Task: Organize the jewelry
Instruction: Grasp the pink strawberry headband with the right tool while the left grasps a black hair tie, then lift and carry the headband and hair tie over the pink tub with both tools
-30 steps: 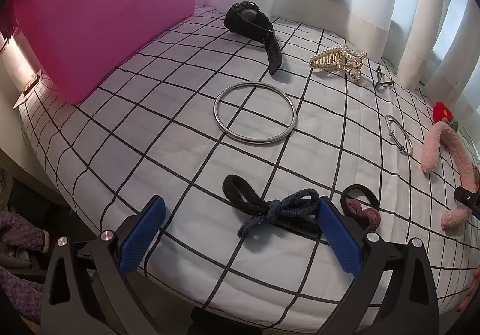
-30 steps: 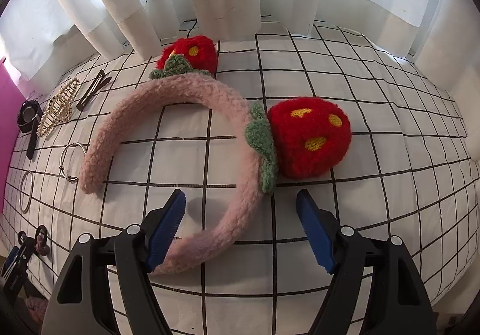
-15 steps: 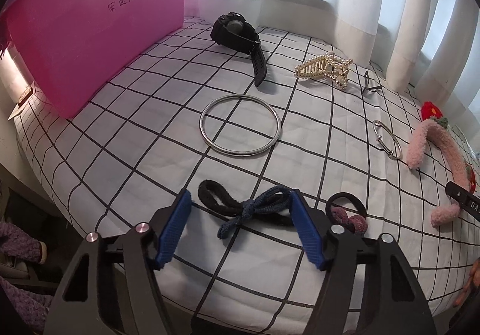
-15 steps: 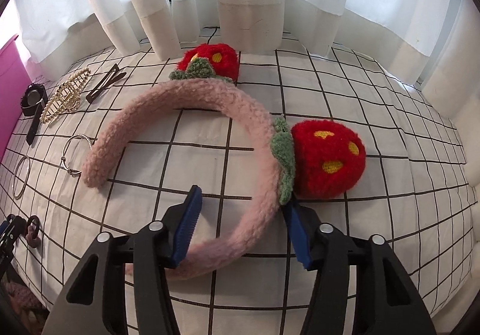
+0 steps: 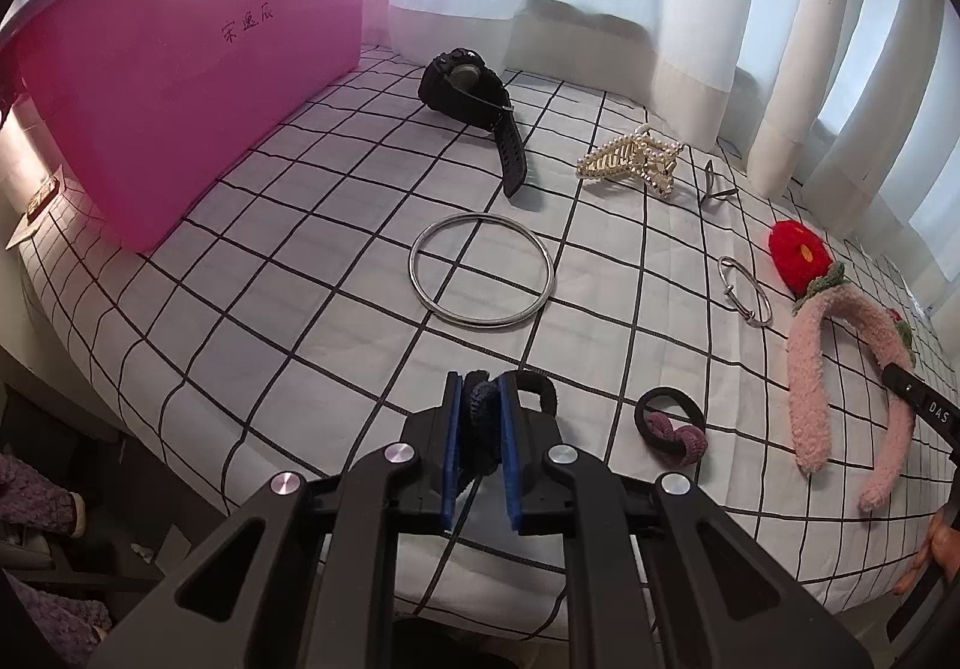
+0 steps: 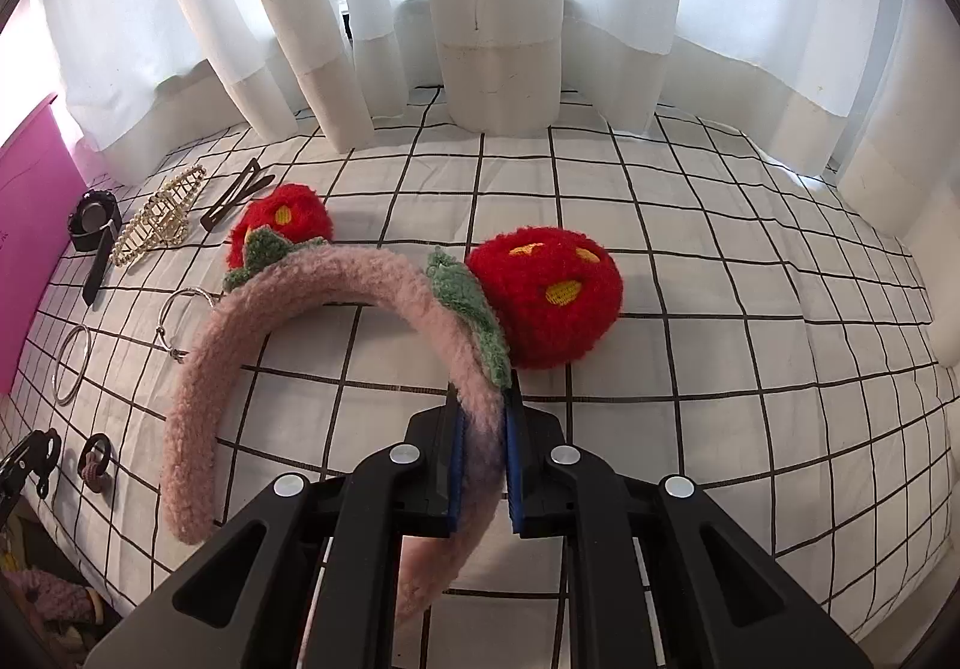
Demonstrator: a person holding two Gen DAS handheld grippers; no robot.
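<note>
My left gripper [image 5: 480, 405] is shut on the dark blue and black hair tie [image 5: 483, 417] at the near edge of the checked cloth [image 5: 300, 249]. My right gripper [image 6: 480, 417] is shut on the pink fuzzy headband [image 6: 336, 285] with two red strawberry balls [image 6: 546, 303], gripping its right arm. The headband also shows in the left wrist view [image 5: 804, 363]. The pink bin [image 5: 180, 69] stands at the far left.
On the cloth lie a black watch [image 5: 468, 87], a pearl claw clip [image 5: 630, 159], a large metal ring [image 5: 480, 270], a small bangle [image 5: 744, 291], a black hairpin [image 5: 714, 189] and a mauve-and-black hair tie [image 5: 669, 426]. White curtains [image 6: 498, 9] hang behind.
Both grippers have closed: the left on the blue and black hair tie, the right on the headband's arm. Both have moved forward over their objects.
</note>
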